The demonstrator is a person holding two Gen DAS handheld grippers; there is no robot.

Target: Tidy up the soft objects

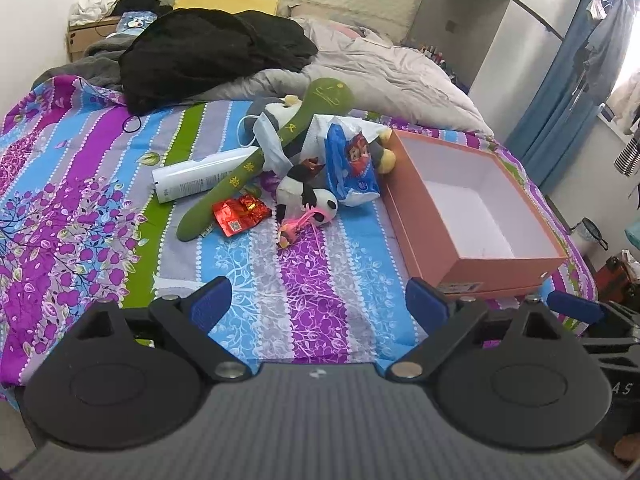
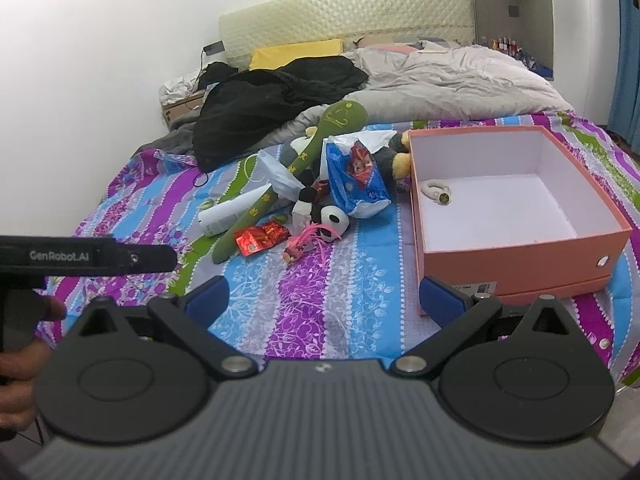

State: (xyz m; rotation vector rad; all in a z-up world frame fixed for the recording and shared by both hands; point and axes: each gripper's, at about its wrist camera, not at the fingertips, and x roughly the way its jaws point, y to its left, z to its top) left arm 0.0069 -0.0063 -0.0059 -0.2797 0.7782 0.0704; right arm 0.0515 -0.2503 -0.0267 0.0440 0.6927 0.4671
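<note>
A pile of soft things lies mid-bed: a long green plush (image 1: 280,140) (image 2: 296,168), a panda plush (image 1: 308,196) (image 2: 324,212), a blue-white plastic bag (image 1: 352,168) (image 2: 356,176) and a yellow-grey plush (image 1: 384,152) (image 2: 400,160). An open orange box (image 1: 500,268) (image 2: 520,268) stands to the right; in the right wrist view a small white ring-shaped item (image 2: 436,192) lies inside. My left gripper (image 1: 320,308) is open and empty above the near sheet. My right gripper (image 2: 324,304) is open and empty, its right finger close to the box's front corner.
A white tube (image 1: 196,176) (image 2: 232,212), a red foil packet (image 1: 240,212) (image 2: 260,238) and a pink trinket (image 1: 292,228) (image 2: 300,244) lie by the pile. Black clothing (image 1: 208,52) (image 2: 272,100) and a grey duvet (image 1: 380,72) (image 2: 460,80) lie behind. The bed edge is near.
</note>
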